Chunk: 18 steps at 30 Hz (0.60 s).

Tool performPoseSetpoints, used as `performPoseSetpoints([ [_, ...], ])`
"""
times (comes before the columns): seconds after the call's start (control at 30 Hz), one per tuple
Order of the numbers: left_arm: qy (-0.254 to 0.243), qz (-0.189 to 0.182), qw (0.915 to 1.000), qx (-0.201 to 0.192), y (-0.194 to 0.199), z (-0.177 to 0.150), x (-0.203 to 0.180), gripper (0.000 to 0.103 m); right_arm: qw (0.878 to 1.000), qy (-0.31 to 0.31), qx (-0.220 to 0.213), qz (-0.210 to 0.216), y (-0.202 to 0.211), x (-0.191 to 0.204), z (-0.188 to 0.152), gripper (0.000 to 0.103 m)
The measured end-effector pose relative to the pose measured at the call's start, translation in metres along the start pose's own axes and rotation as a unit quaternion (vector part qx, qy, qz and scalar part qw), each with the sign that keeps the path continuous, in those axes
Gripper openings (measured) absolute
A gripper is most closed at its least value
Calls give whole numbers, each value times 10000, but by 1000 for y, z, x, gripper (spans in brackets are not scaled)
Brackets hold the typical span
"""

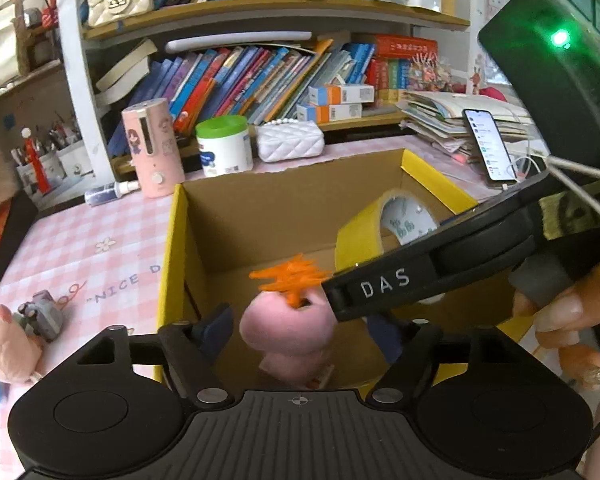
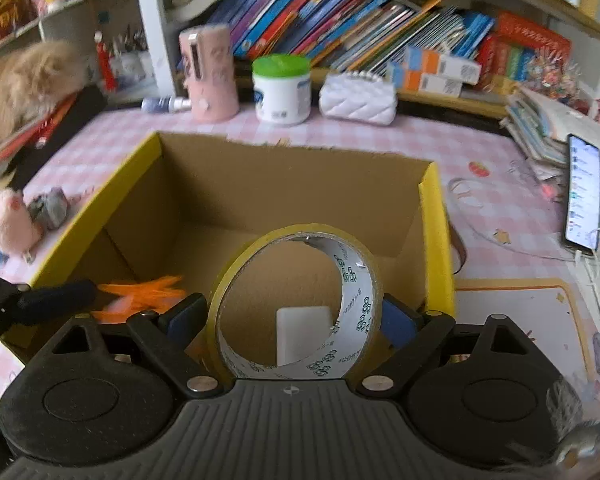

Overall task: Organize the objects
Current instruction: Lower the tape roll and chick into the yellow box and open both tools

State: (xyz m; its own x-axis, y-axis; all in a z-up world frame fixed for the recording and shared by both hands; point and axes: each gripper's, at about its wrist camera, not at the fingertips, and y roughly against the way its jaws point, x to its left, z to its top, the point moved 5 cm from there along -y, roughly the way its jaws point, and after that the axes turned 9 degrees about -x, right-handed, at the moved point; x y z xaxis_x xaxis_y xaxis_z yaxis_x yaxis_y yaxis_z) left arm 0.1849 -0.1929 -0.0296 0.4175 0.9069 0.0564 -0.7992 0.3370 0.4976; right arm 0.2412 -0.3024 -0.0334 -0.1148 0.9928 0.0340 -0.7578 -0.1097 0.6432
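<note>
Left gripper spread around the pink orange-tufted plush; right gripper clamps the yellow tape roll, frame center, over the box.

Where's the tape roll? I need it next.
The tape roll sits upright between the right gripper's fingers, over the open cardboard box.

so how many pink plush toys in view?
2. The orange-haired plush is between the left gripper's fingers, over the cardboard box. The pig plush lies on the table left of the box. Others may be hidden.
</note>
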Motion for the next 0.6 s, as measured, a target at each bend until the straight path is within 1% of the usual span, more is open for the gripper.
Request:
performPoseSetpoints([
  [0.07, -5, 73, 10000, -6, 1, 0, 2, 82, 9999, -1, 112, 15, -6, 1, -1, 91],
  [0.2, 23, 86, 10000, -8, 6, 0, 4, 84, 9999, -104, 89, 101, -6, 3, -2, 91],
  [0.3, 75, 85, 9999, -116, 14, 2, 6, 88, 9996, -243, -96, 107, 3, 2, 4, 91],
  [0.4, 166, 96, 9993, -322, 28, 5, 9, 91, 9983, -430, -391, 1, 20, 0, 9, 92],
  [0.5, 360, 79, 9983, -455, 42, 6, 15, 93, 9947, -673, -736, -243, 43, -5, 8, 92],
  [0.6, 503, 49, 9972, -547, 57, 5, 22, 93, 9899, -778, -1056, -532, 68, -8, 3, 92],
])
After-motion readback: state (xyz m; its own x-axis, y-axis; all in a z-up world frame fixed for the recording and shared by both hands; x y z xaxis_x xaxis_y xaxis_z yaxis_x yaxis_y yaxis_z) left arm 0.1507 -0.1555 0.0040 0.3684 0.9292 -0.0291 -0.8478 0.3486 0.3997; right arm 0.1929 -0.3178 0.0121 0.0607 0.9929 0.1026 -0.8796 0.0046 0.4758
